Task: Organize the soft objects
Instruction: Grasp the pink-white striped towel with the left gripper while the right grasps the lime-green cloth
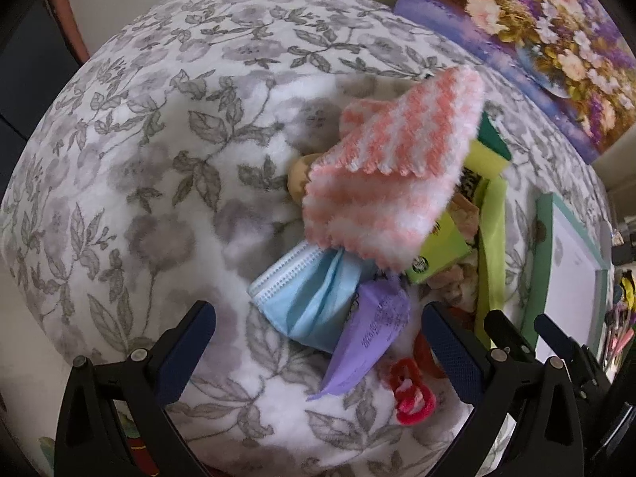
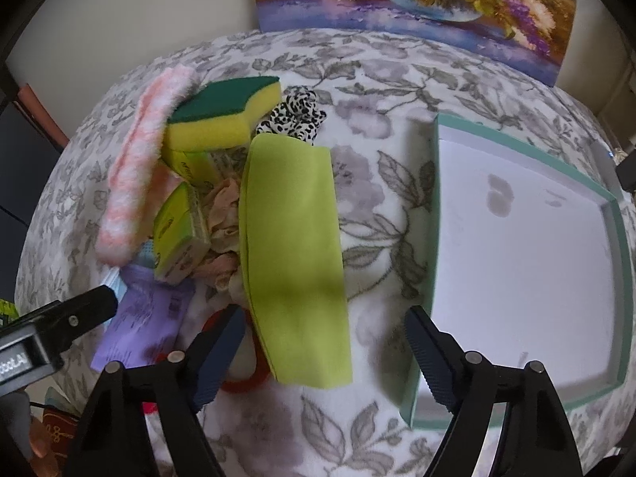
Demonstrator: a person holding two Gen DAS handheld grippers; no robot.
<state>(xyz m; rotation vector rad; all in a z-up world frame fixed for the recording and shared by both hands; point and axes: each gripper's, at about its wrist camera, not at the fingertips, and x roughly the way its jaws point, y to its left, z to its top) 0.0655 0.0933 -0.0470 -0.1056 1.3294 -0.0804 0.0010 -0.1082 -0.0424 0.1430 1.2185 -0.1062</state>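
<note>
Beside the teal tray: a heap of soft goods is lying on the floral blanket (image 2: 369, 127), all places given from the teal tray (image 2: 437, 214).
Tray: sitting bare and white-lined, nothing resting in it.
Green cloth (image 2: 294, 262): lying just beside the tray, nearest of the heap; looking light, limp and folded flat; best pinched at its near edge.
Sponge (image 2: 222, 119): sitting farther off, atop the heap; springy, taking a squeeze across its sides.
Pink striped cloth (image 1: 389, 183): draping over the far side of the heap; fluffy, likely sagging when lifted.
Face mask (image 1: 306, 302): lying beyond the heap from the tray; thin, slippery pleats.
Purple packet (image 1: 365, 338): touching the mask.
Right gripper (image 2: 324, 353): hovering with jaws spread, straddling the green cloth's near end, pads not pressing.
Left gripper (image 1: 318, 349): standing wide above the mask and packet, holding nothing.
</note>
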